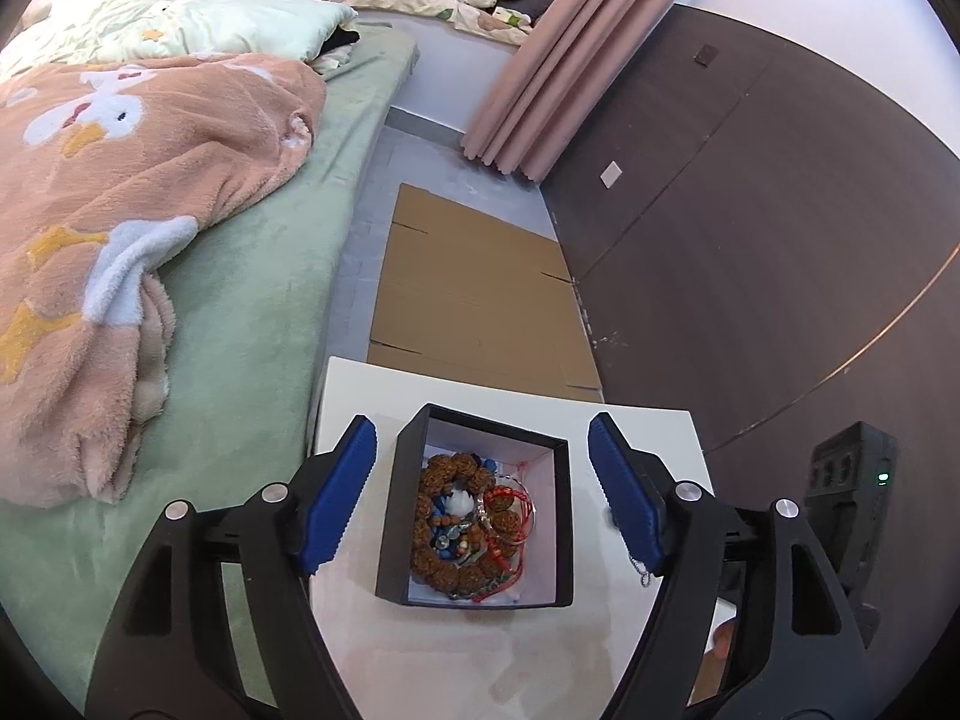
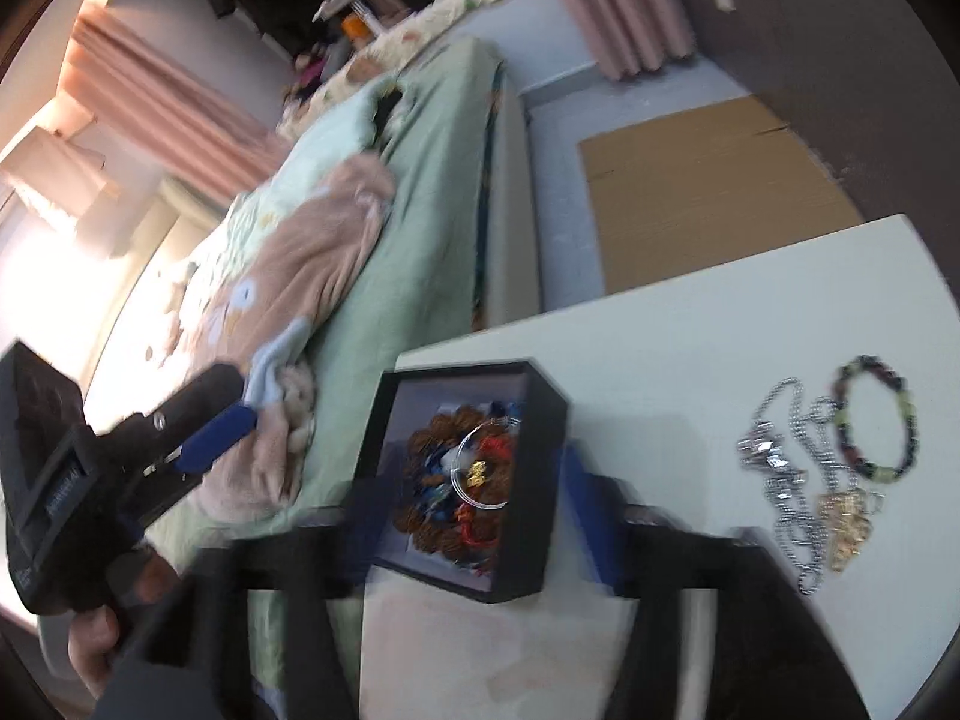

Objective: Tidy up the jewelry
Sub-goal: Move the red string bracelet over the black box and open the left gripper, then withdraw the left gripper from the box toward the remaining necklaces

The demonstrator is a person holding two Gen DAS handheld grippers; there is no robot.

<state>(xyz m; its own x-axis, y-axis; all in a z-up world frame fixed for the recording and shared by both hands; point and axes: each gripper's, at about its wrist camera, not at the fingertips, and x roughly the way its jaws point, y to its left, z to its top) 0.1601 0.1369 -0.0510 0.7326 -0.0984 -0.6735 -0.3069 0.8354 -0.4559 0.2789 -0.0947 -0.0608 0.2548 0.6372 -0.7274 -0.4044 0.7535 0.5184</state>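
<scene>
A black box [image 1: 474, 510] sits on the white tabletop [image 1: 510, 660] beside the bed [image 1: 240, 312], and it already holds a good share of the jewelry: a brown bead bracelet [image 1: 447, 516], red cord pieces and a clear bangle piled together inside. The left hand-held gripper [image 1: 480, 498] hangs over the box with its blue pads spread wide on either side, pressing on nothing. The right hand-held gripper [image 2: 468, 516] is blurred in its own view, but its jaws also stand apart either side of the box, with nothing gripped between them. Still loose on the tabletop, at about three o'clock from the box in the right wrist view, lie a silver chain necklace [image 2: 780, 480], a dark bead bracelet [image 2: 879, 414] and a gold pendant [image 2: 846, 528] (these three touch or overlap one another). So the job looks partly done: several pieces are boxed, and at least these three remain to be picked up and put in.
</scene>
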